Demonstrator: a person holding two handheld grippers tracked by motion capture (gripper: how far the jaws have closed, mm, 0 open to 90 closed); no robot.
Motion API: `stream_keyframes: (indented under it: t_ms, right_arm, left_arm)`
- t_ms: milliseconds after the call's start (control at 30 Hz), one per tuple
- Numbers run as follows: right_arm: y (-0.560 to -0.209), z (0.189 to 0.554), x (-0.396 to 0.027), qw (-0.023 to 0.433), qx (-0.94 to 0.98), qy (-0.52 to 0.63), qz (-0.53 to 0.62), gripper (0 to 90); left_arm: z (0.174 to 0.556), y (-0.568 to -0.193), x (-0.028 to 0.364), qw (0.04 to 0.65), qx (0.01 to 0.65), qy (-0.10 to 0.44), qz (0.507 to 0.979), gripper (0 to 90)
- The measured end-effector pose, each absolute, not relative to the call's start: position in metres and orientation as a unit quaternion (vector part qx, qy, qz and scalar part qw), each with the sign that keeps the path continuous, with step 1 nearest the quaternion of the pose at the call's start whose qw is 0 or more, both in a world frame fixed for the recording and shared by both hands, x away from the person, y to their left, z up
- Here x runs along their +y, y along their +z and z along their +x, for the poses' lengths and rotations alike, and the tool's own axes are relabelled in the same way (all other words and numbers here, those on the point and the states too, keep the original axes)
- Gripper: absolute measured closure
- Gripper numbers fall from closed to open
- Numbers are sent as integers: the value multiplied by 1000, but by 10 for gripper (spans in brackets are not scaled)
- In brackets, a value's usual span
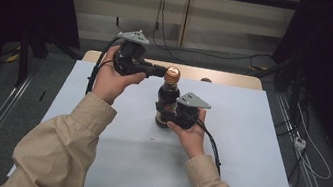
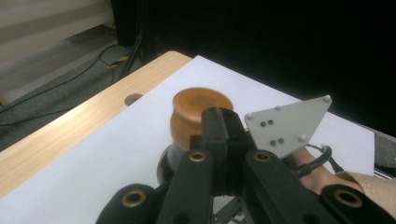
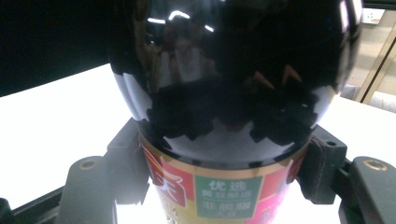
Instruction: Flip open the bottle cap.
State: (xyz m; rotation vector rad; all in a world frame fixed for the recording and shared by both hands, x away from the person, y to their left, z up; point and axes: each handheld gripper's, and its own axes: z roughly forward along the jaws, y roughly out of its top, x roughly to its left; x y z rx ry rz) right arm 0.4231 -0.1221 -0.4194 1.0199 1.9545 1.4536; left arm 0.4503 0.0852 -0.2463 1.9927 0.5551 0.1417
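Dark glass bottle (image 1: 166, 104) with an amber screw cap (image 1: 173, 75), shown upright near the middle of the white table (image 1: 256, 153) and clamped at its labelled body between the jaws of the right gripper (image 1: 167, 114). The left gripper (image 1: 160, 71) is held level at cap height, its jaws pressed together with nothing between them, their tips just beside the cap; whether they touch it cannot be told

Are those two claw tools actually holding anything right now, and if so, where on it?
The right gripper clamps the dark sauce bottle around its labelled lower body. The left gripper holds nothing; its jaws are shut, tips beside the bottle's orange cap.
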Motion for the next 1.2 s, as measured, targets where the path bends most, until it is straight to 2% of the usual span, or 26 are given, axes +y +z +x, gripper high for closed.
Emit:
stream_keyframes:
  t_ms: [433, 1200]
  right_arm:
    - [-420, 423, -122, 249, 716, 534, 374, 310]
    - [-421, 423, -123, 247, 713, 538, 376, 308]
  left_arm:
    - [457, -264, 89, 496, 239, 57, 832, 900]
    - [459, -265, 77, 490, 238, 58, 836, 900]
